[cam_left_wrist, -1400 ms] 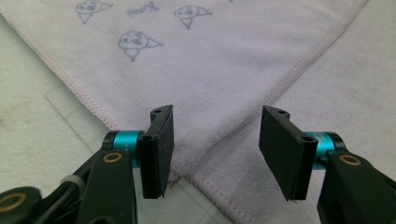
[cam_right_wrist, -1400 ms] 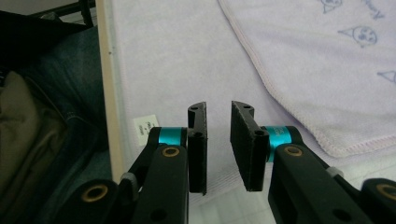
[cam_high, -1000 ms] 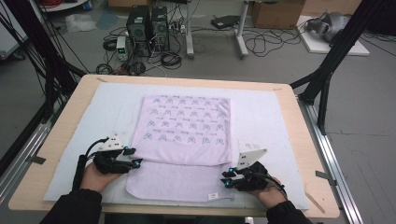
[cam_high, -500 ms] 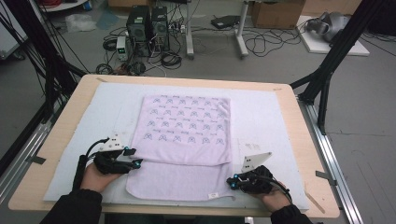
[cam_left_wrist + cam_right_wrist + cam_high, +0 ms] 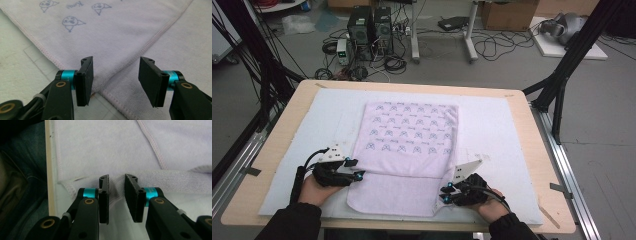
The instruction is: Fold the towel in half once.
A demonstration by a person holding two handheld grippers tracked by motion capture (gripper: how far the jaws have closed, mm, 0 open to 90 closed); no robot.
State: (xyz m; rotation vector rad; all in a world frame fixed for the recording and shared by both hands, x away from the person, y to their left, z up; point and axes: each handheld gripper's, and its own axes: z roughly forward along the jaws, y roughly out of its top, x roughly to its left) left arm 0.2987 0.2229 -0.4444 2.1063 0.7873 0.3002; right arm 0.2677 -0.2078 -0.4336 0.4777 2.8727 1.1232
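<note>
- Right claw (image 5: 117,195): jaws narrow, just been reopening after a squeeze; a raised ridge of the towel (image 5: 407,150) sits between them, pads not clearly pressing, so no firm grip yet.
- Since a second ago it slid to the towel's near right corner by the worktop (image 5: 532,130) edge.
- Left claw (image 5: 115,80): parted about halfway, unmoved, straddling the folded left corner, touching nothing.
- Towel lies flat ahead of both, near flap folded.
- Looks like a corner pickup for the next fold.

One towel (image 5: 404,150), two grippers, one white mat (image 5: 492,125), one table (image 5: 532,150).
</note>
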